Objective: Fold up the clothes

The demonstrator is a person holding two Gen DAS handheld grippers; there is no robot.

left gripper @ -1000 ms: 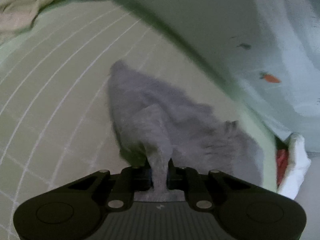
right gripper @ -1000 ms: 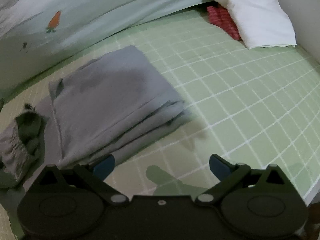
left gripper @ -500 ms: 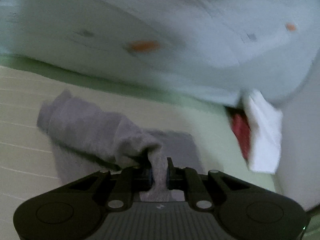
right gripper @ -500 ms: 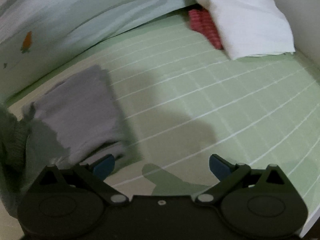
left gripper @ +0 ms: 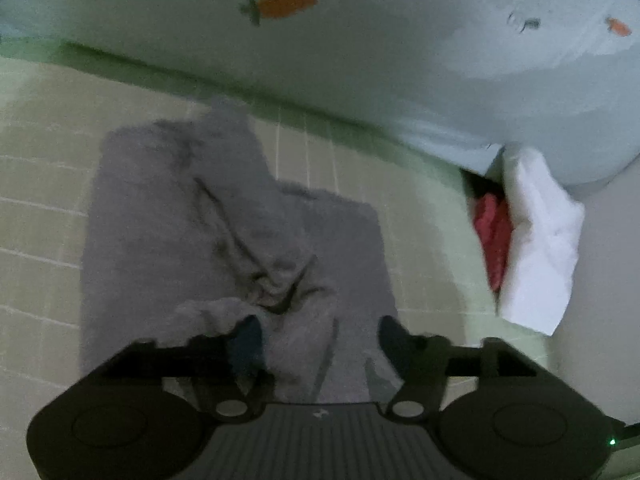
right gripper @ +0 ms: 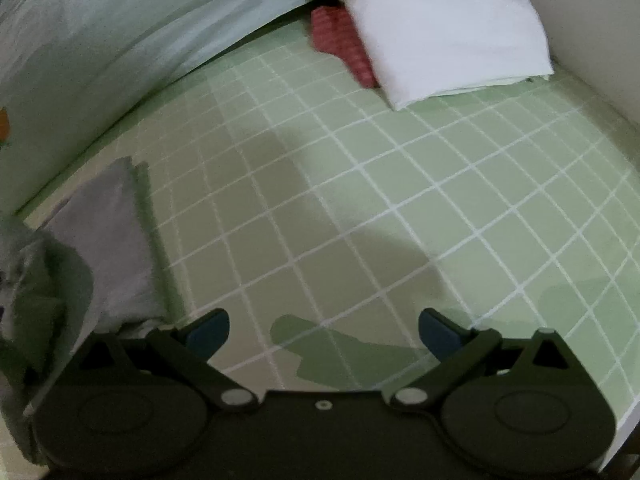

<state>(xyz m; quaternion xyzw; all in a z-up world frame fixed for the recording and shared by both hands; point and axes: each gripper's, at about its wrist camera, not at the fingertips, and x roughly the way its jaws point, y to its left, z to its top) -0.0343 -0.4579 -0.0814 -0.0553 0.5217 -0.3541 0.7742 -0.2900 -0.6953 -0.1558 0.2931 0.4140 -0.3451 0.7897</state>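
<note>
While your left hand-held gripper (left gripper: 316,340) is opening over the crumpled grey knit garment (left gripper: 224,232) on the green checked bed sheet (right gripper: 360,200), lift clear before smoothing. Your right hand-held gripper (right gripper: 324,326) hangs wide and empty, beside the garment.

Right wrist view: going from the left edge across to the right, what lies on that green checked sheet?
Grey folded garment → bare green checked sheet → red patterned cloth, partly tucked under → white pillow.
</note>
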